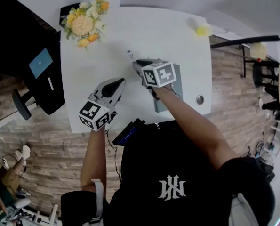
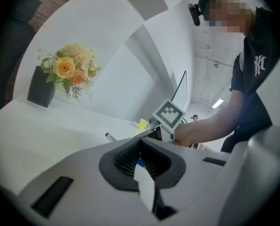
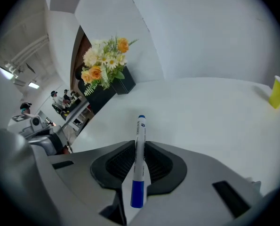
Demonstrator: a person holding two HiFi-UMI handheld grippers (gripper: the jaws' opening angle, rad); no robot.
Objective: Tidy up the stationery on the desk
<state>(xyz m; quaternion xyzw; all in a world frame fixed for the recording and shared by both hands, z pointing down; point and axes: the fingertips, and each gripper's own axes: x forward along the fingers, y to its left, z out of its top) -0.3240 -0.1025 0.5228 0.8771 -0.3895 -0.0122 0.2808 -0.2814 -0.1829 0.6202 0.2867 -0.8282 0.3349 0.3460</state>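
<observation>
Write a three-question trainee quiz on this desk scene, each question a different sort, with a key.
1. Multiple choice: what stands between the right gripper's jaws? A) yellow cup B) blue-and-white marker C) nothing
2. True or false: the left gripper's jaws stand wide apart.
3. Fill in: in the head view, the flowers sit at the desk's far ___ corner.
Key: 1 B; 2 false; 3 left.

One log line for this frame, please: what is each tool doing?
right tool: shut on marker | left tool: shut | desk: flowers, yellow cup near far edge
</observation>
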